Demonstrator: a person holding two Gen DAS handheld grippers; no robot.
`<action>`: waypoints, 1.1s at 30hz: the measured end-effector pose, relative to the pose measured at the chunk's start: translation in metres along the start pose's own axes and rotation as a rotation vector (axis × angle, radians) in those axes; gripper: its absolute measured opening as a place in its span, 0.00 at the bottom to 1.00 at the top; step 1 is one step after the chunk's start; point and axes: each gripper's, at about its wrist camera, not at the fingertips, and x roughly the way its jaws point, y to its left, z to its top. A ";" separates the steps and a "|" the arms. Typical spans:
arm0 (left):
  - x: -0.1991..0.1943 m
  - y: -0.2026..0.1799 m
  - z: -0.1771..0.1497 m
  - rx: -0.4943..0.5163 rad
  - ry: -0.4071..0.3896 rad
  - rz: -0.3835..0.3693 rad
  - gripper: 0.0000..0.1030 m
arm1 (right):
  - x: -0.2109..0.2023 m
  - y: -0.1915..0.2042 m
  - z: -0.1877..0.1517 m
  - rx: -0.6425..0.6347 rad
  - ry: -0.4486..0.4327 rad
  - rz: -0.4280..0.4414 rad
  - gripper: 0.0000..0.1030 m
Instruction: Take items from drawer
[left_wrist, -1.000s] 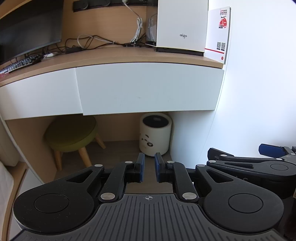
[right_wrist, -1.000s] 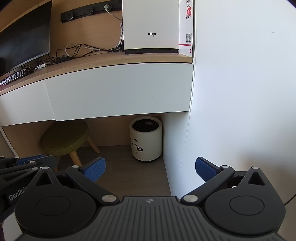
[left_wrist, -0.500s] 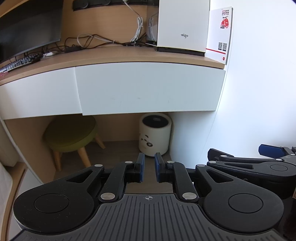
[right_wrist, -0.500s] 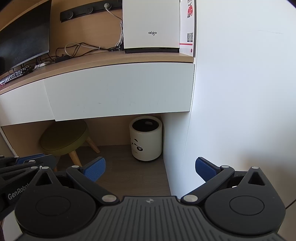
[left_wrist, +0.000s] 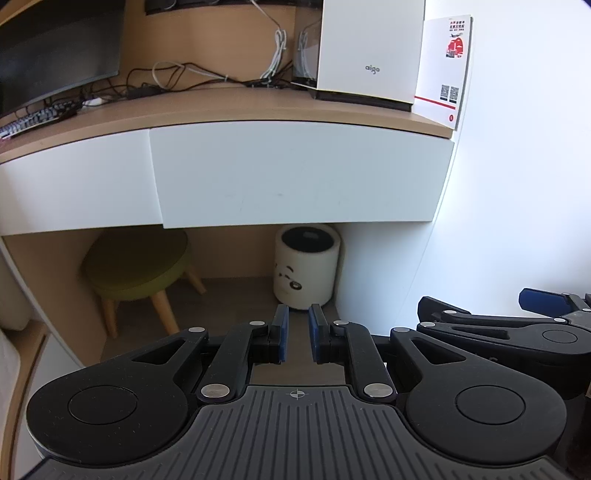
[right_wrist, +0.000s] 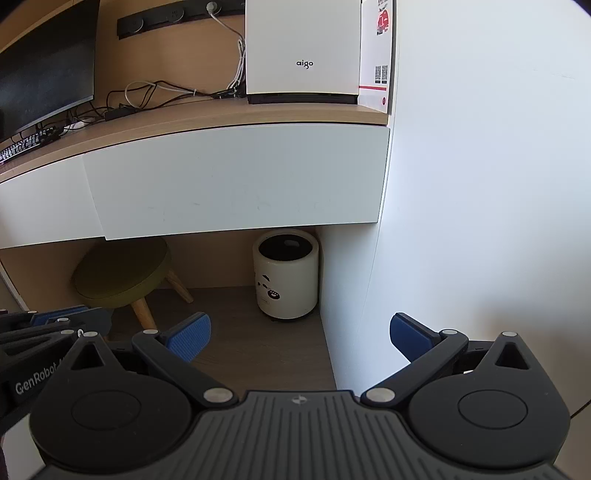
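Observation:
A white drawer front (left_wrist: 295, 173) (right_wrist: 236, 181) sits closed under the wooden desk top, with a second closed front (left_wrist: 74, 184) to its left. Nothing of its contents shows. My left gripper (left_wrist: 295, 319) hangs well in front of and below the drawer, its blue pads close together with only a narrow gap and nothing between them. My right gripper (right_wrist: 301, 332) is beside it on the right, jaws spread wide and empty. The right gripper's black arms (left_wrist: 498, 325) show in the left wrist view at the right edge.
On the desk stand a white box marked aigo (right_wrist: 303, 51), a red-and-white card (left_wrist: 443, 66), cables, a keyboard (left_wrist: 37, 118) and a dark monitor (left_wrist: 59, 48). Under the desk are an olive stool (left_wrist: 136, 262) and a cream bin (left_wrist: 306, 266). A white wall (right_wrist: 480, 184) closes the right side.

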 end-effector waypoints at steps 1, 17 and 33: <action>0.000 0.001 0.001 0.000 0.001 -0.002 0.14 | 0.000 0.001 0.001 -0.001 0.000 -0.003 1.00; -0.023 0.040 0.048 -0.051 0.050 -0.037 0.14 | -0.024 0.021 0.045 0.003 0.007 -0.036 1.00; -0.045 0.086 0.123 -0.175 0.077 -0.095 0.15 | -0.041 0.050 0.137 0.011 -0.017 -0.018 1.00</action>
